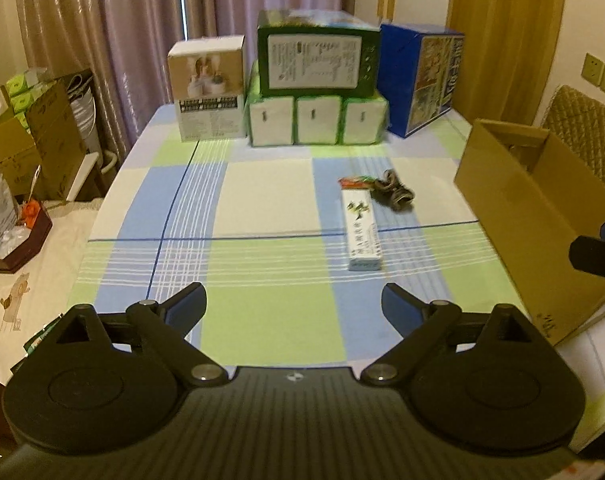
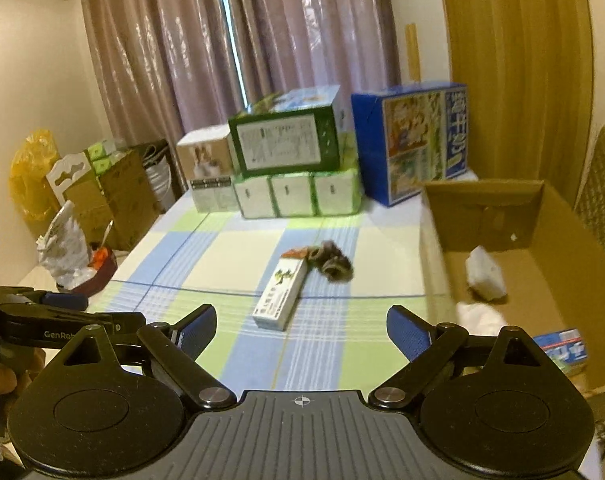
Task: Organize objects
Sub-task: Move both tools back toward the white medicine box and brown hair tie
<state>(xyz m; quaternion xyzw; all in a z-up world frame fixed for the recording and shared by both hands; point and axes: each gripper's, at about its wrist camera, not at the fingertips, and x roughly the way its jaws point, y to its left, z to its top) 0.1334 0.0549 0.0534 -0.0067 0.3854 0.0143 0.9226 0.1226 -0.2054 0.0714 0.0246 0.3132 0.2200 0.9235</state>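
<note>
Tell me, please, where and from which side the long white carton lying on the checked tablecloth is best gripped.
Grip the long white carton across its narrow width, near the middle of its length, coming down from above. It lies flat on the tablecloth, so only its long side faces are free. Stay clear of the far end, where a dark crumpled item lies close. The right gripper, open, looks nearer.

Mauve curtains (image 2: 206, 60) with a daylight slit, cream walls (image 1: 590, 20), checked tablecloth (image 1: 262, 200), quilted chair (image 1: 586, 136).
</note>
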